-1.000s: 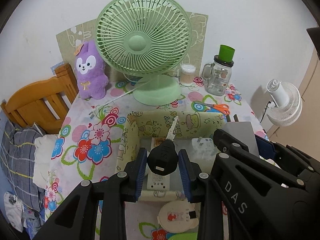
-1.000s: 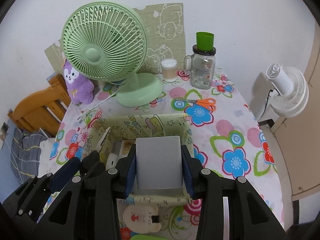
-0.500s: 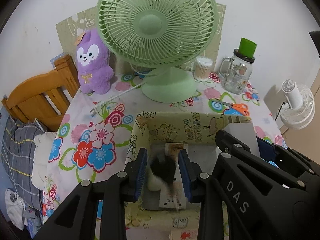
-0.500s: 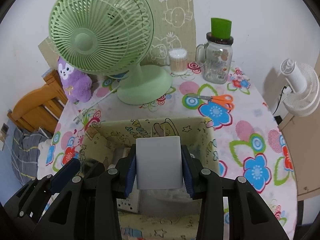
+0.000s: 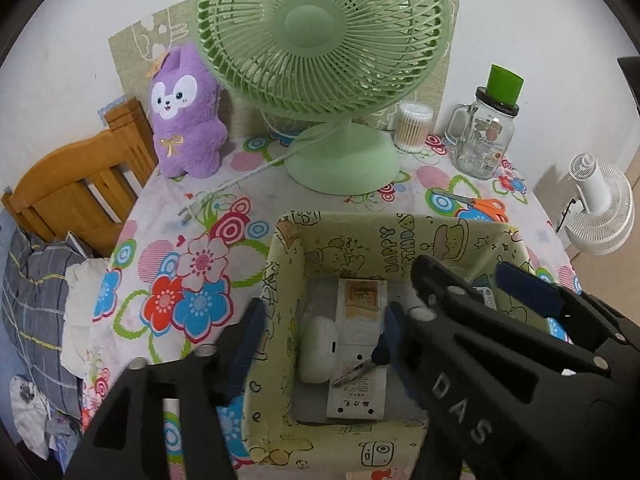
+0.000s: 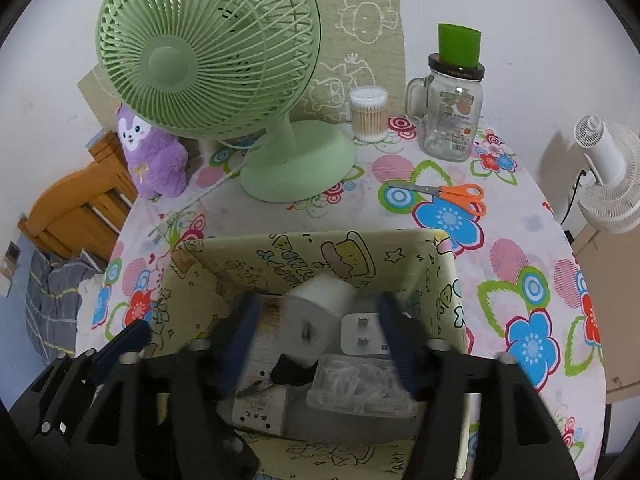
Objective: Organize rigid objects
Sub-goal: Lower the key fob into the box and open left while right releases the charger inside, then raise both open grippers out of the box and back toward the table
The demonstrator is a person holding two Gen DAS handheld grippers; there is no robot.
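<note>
Counts from my end: one yellow cartoon-print box (image 5: 384,240) on the floral table (image 6: 532,280), two fans (green desk fan (image 5: 324,36), white fan (image 5: 600,204) off the table's right edge), one purple plush (image 5: 186,110), one glass mug jar (image 6: 450,116) with one green cup (image 6: 458,46) on its lid, one cotton-swab tub (image 6: 369,114), one pair of orange scissors (image 6: 452,196).

Inside the box I count six items:
- one flat white card/pack (image 5: 360,348)
- one white rounded case (image 5: 319,354)
- one key with a dark head (image 5: 368,360), lying on the card
- one white cube (image 6: 316,318), blurred and tilted
- one white plug adapter (image 6: 362,334)
- one clear plastic case (image 6: 360,384)

Left gripper (image 5: 324,340): jaws spread wide, holding nothing. Its left finger sits outside the box's left wall, its right finger inside. The key lies between them, just beside the right finger.

Right gripper (image 6: 316,336): jaws also spread, empty. The white cube sits between the fingers, clear of both pads. I can't tell whether it's resting or mid-fall. Both tools are over the box's near half.
</note>
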